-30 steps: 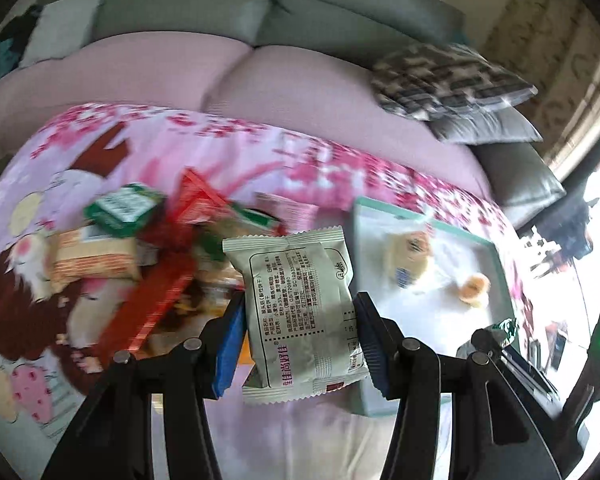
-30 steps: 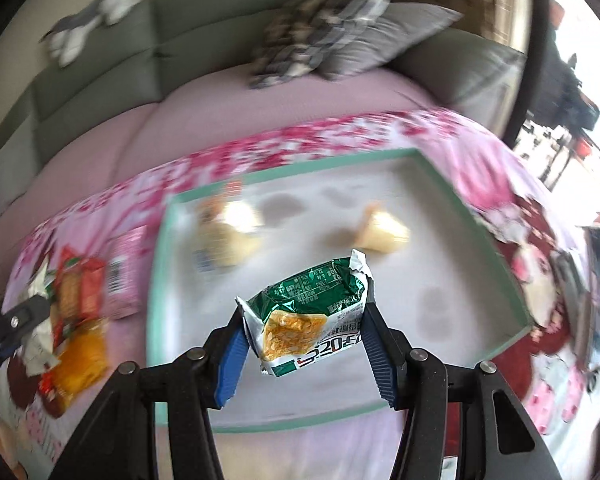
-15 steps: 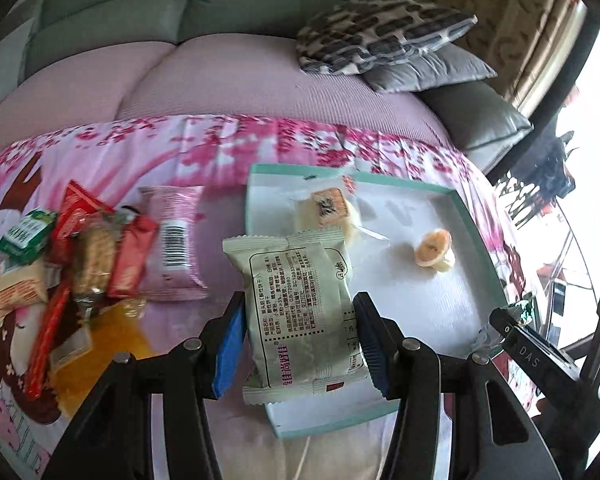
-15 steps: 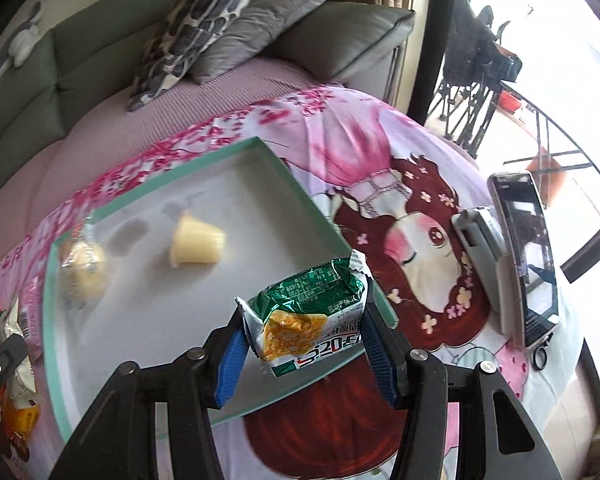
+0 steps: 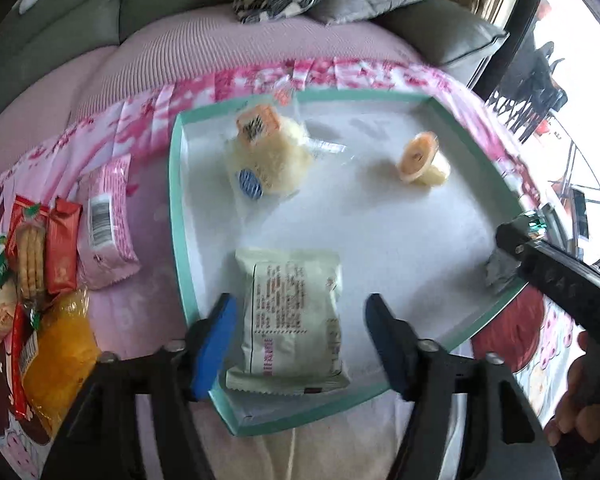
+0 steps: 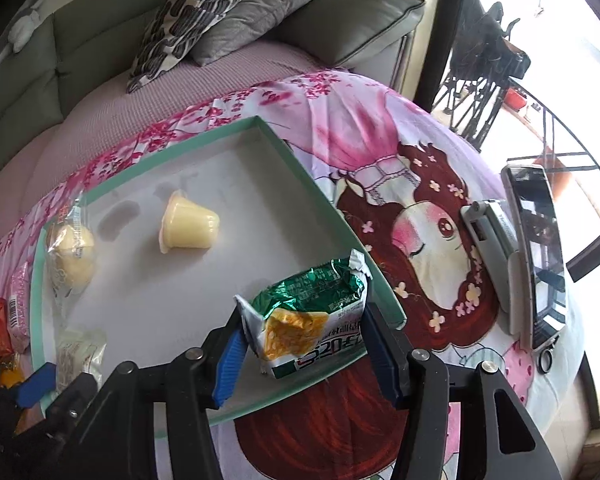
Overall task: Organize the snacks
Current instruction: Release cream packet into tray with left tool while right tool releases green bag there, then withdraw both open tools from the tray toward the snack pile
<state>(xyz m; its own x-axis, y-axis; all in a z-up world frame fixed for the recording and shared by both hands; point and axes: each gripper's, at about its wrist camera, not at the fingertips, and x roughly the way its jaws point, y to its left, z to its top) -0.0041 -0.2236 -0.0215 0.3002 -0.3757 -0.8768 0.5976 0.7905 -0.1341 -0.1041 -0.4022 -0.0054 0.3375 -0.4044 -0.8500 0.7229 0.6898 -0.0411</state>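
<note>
A white tray with a teal rim lies on the pink cartoon cloth. My left gripper is open over its near left corner; a pale green snack packet lies loose on the tray floor between the spread fingers. My right gripper is shut on a green and yellow snack packet above the tray's near right edge. In the tray are a wrapped cake and a jelly cup, also seen in the right wrist view as cake and cup.
A pile of loose snacks lies left of the tray: a pink packet, red packets, biscuits, an orange bag. A phone and a grey device lie right of the tray. Sofa cushions sit behind.
My left gripper moved right over the tray, opened and let go of the pale green packet, which now lies on the tray. My right gripper carried its green packet to the tray's right edge.
</note>
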